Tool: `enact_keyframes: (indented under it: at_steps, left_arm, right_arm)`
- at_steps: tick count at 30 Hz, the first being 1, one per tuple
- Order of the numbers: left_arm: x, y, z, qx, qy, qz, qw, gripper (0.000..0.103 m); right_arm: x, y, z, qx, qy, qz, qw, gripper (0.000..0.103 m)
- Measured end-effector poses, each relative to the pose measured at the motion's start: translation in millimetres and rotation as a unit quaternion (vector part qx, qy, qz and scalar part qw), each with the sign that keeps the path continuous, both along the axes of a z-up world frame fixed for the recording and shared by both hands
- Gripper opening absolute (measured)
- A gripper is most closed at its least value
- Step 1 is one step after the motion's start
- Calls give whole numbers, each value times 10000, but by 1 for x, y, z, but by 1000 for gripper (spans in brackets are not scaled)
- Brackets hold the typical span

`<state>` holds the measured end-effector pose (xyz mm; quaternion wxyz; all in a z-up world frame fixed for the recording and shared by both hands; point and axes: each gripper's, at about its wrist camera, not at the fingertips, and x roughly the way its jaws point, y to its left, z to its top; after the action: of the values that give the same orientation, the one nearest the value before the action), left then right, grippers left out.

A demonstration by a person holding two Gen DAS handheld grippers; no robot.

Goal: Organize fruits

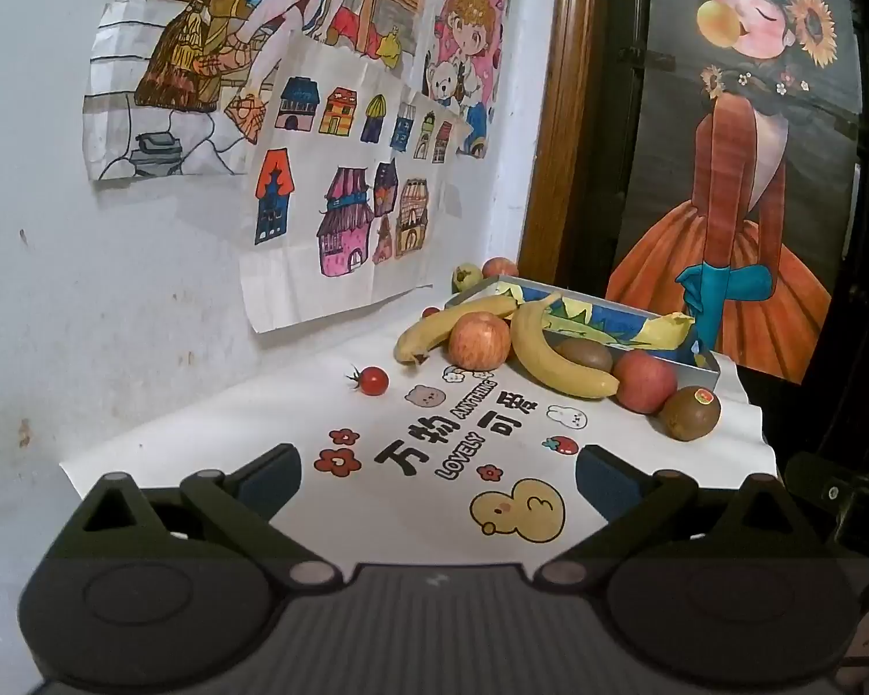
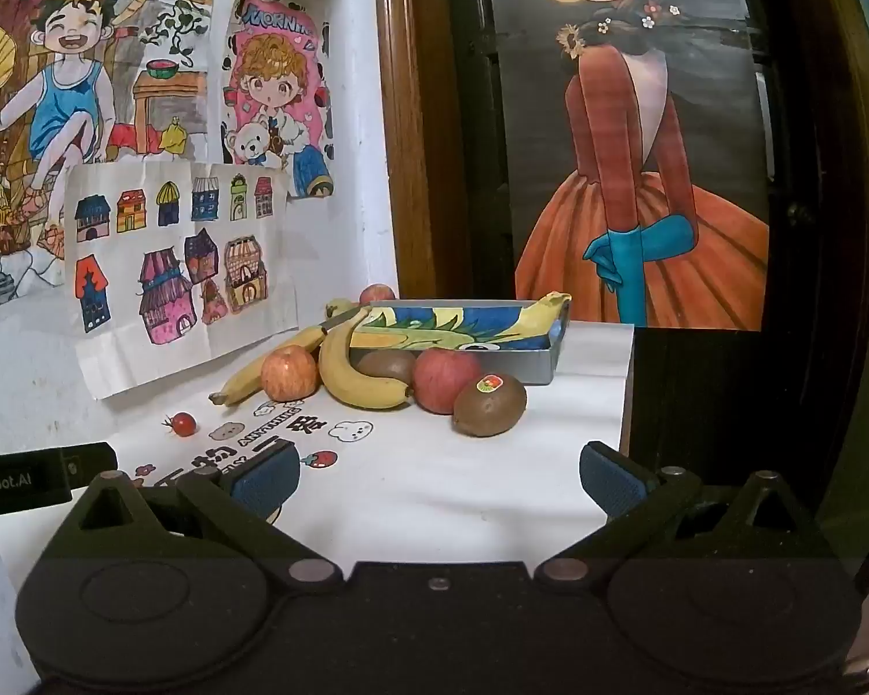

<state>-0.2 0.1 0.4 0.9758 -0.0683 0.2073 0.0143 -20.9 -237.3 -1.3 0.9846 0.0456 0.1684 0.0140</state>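
Both of your grippers hover above the near edge of the white printed cloth (image 1: pixel 249 417), level and aimed at the fruit pile; neither touches anything. The left gripper (image 1: pixel 437 472) has its jaws spread wide and empty, and the right gripper (image 2: pixel 437 472) likewise — open, nothing between the pads.

The fruit lies in a cluster against the front wall of the shallow metal tray (image 2: pixel 541 359), which sits at the far right of the cloth. Nearest your right gripper is the stickered kiwi (image 2: pixel 489 404), touching a red apple (image 2: pixel 446 379); behind them a second kiwi (image 2: pixel 387 365) is wedged between that apple and the front banana (image 2: pixel 356 373). A second apple (image 2: pixel 288 373) leans on the rear banana (image 2: pixel 272 368). A cherry tomato (image 2: pixel 182 424) sits alone to the left, well apart from the pile.

Judged by look: the apples are firm, smooth and likely to slip — close across their widest part. The kiwis are fuzzy and should grip well, but bruise under pressure. Take a banana mid-length, across its curve. The tomato is small and thin-skinned; pinch it lightly. The stickered kiwi appears the freest first pick.
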Motion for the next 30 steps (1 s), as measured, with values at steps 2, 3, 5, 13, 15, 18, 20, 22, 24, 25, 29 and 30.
enact_keyframes:
  at_steps: [2, 3, 5, 13, 15, 18, 20, 22, 24, 25, 29, 30]
  left_arm:
    - [0, 0, 0, 1, -3, -1, 10000, 103]
    - [0, 0, 0, 3, -2, 0, 10000, 103]
    - [-1, 0, 0, 6, -5, 1, 10000, 103]
    - [0, -1, -1, -2, 9, -4, 10000, 103]
    - [-1, -1, -1, -2, 4, -7, 10000, 103]
    - [0, 0, 0, 0, 20, -2, 10000, 103]
    - [0, 0, -1, 1, 17, -2, 10000, 103]
    - [0, 0, -1, 3, 17, -3, 10000, 103]
    - [0, -1, -1, 7, 17, -2, 10000, 103]
    - [0, 0, 0, -1, 20, 1, 10000, 103]
    - [0, -1, -1, 7, 24, -4, 10000, 103]
    - [1, -1, -1, 8, 27, -6, 10000, 103]
  right_arm:
    - [1, 0, 0, 9, 16, -1, 10000, 102]
    - [0, 0, 0, 9, 2, -3, 10000, 102]
    - [0, 0, 0, 10, -1, -4, 10000, 102]
    - [1, 0, 0, 22, 8, -4, 10000, 102]
    - [0, 0, 0, 22, 10, -3, 10000, 102]
    - [0, 0, 0, 21, 9, -3, 10000, 102]
    - [0, 0, 0, 24, 9, -3, 10000, 102]
    - [0, 0, -1, 25, 12, -1, 10000, 102]
    - [-1, 0, -1, 27, 7, 0, 10000, 102]
    - [-1, 0, -1, 26, 6, 1, 10000, 102]
    - [-1, 0, -1, 27, 7, -1, 10000, 102]
    - [-1, 0, -1, 27, 9, -3, 10000, 102]
